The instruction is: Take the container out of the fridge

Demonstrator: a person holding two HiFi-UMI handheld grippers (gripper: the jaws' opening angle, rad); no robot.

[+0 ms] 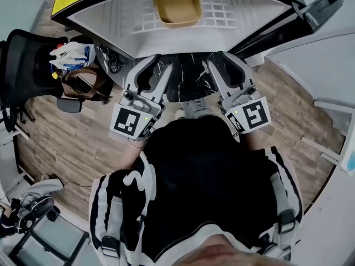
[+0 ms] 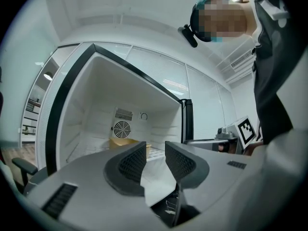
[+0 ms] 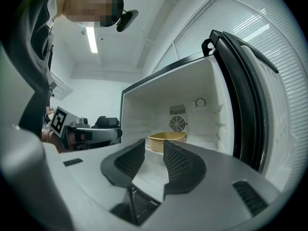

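A tan, shallow container point(image 1: 177, 7) sits on the white wire shelf point(image 1: 236, 7) deep inside the open fridge. The left gripper view shows the container point(image 2: 120, 142) partly behind the jaws, under a round fan grille. In the right gripper view the container point(image 3: 167, 139) stands further back, beyond the jaws. My left gripper point(image 1: 156, 65) and right gripper point(image 1: 221, 64) are held side by side in front of the fridge, short of the shelf. Both the left gripper point(image 2: 155, 150) and the right gripper point(image 3: 154, 150) are open, with nothing between their pads.
The fridge door point(image 1: 321, 7) stands swung open at the right. A black office chair point(image 1: 22, 65) with a bag and bundled items stands on the wooden floor at the left. A dark marbled panel point(image 1: 186, 76) lies below the fridge opening, by the person's shoes.
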